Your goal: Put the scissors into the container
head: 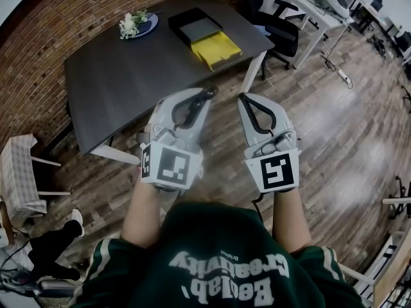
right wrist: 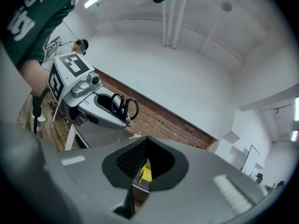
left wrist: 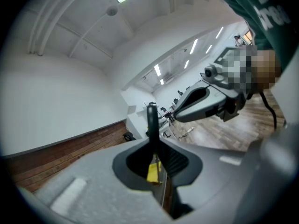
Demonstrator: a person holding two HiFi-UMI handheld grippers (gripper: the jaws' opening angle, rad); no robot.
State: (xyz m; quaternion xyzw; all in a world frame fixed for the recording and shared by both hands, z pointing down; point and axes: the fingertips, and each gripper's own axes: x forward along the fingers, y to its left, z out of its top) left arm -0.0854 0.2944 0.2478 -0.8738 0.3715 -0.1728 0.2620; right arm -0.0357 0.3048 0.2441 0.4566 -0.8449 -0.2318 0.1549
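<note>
— Where are the black-handled scissors (right wrist: 122,105)?
— Clamped in the left gripper (head: 206,95) fingers, short of the dark worktop (head: 128,76) bearing the yellow rectangular container (head: 218,49).
— And the right gripper (head: 246,99)?
— Fingers closed together, empty.

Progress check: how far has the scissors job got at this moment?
Done: the scissors are picked up, clamped in the left gripper. In hand: they are held above the floor, short of the table. Left: reach the yellow container on the table and put them in. The right gripper is shut and empty.
</note>
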